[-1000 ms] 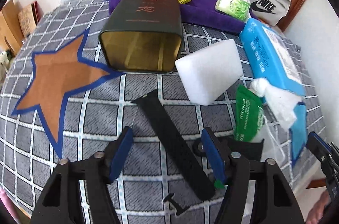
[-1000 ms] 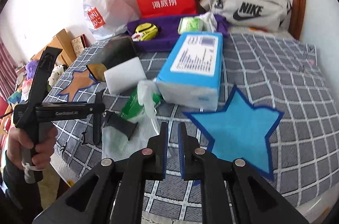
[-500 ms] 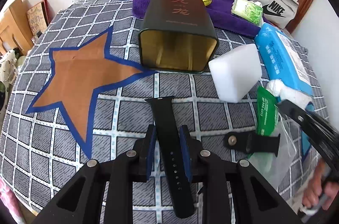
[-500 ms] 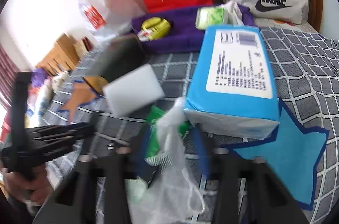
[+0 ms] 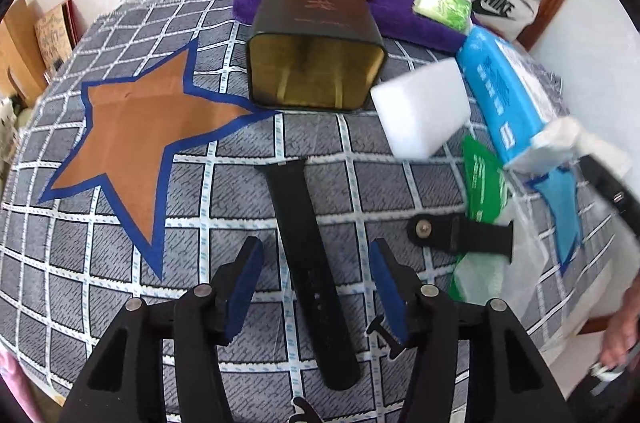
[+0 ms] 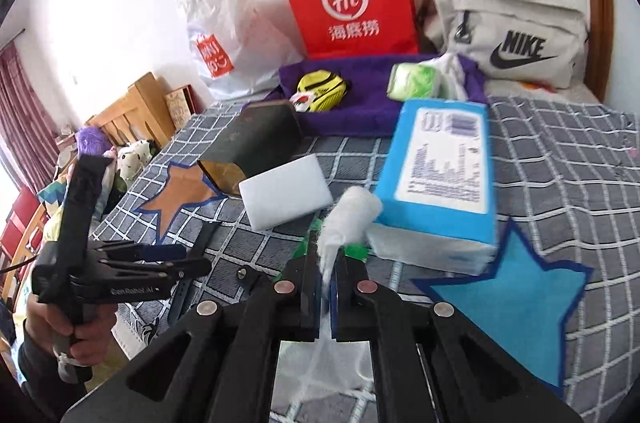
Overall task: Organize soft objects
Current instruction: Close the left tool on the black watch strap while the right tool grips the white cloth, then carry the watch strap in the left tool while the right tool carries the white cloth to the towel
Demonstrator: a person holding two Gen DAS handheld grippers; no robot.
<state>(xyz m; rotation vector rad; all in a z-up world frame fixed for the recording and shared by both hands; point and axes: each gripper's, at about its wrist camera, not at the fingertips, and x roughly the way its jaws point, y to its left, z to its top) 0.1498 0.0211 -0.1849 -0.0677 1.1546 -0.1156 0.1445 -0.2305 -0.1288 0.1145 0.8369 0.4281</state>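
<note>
So we're barely into this one, judging by the mess on the bed. Far left, the brown star (image 5: 120, 139) is bare, nothing sorted onto it yet. Our left gripper (image 5: 316, 287) hangs over the long black strap (image 5: 308, 263) with its jaws apart; they've just been opening, and the strap lies between them on the checked bedspread (image 5: 60, 263), pads clear of it. Past it the dark tin (image 5: 316, 63) lies on its side, open mouth toward us and looking empty, with the white sponge block (image 5: 424, 111) just right of it. The short strap piece (image 5: 460, 235) sits near the green packet (image 5: 480, 183). On the right, our right gripper (image 6: 328, 275) is clenched on the clear plastic bag (image 6: 348, 215), pinching its knotted white top, green packet inside or under it, we can't tell which. The blue tissue pack (image 6: 440, 179) half covers the blue star (image 6: 516, 307). The purple towel (image 6: 372, 103) at the far side already holds a yellow thing and a green pack. The bag's lower part disappears behind the jaws, and the right edge of the left view is motion blur.
</note>
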